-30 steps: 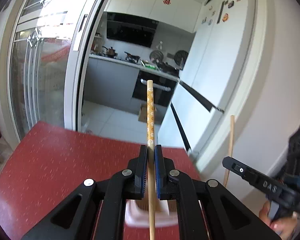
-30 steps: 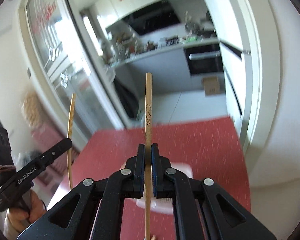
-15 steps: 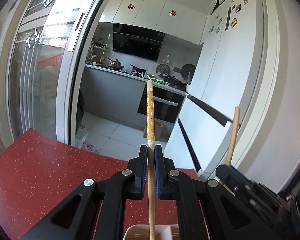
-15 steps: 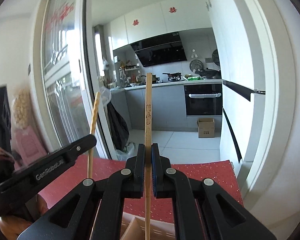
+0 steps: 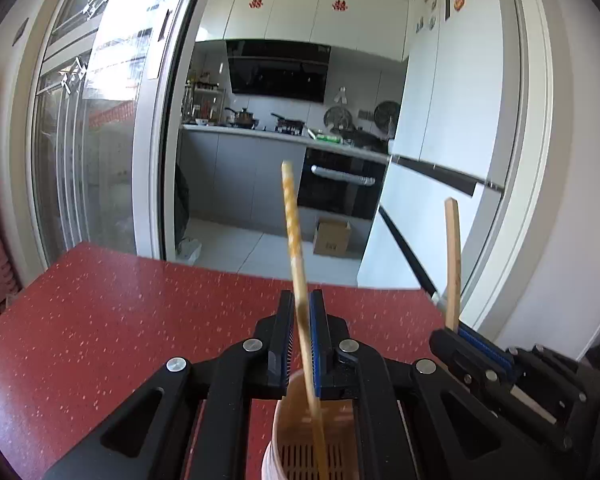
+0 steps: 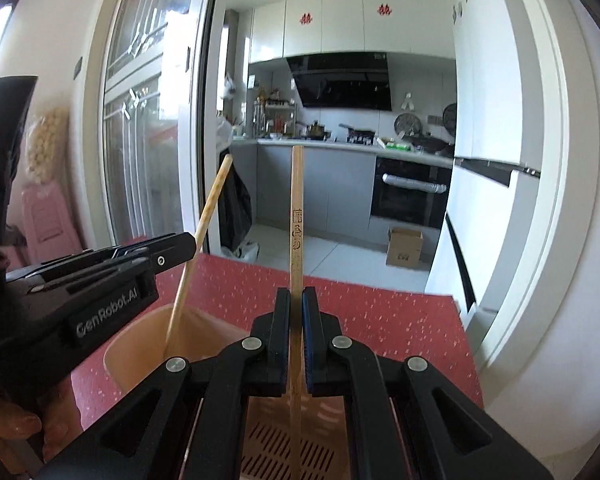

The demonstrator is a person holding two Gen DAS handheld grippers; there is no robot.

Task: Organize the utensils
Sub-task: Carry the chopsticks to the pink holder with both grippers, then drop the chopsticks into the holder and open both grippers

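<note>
The left gripper (image 5: 300, 336) clamps a patterned chopstick (image 5: 294, 236) that tilts into a pink holder (image 5: 274, 440) on the red table (image 5: 100, 320). Only the right wrist view shows the holder's slotted floor, where the right gripper (image 6: 296, 336) pinches a plain chopstick (image 6: 296, 220), held upright.

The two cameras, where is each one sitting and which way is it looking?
Left view: sits on the left tongs, looking along them over the red table into the kitchen; shows its own tongs with a chopstick between them, plus the right tongs.
Right view: sits on the right tongs, facing the same kitchen; shows its own tongs shut on a plain chopstick, the left tongs and fingers.
Shared: both chopsticks, the holder below, table, oven.
</note>
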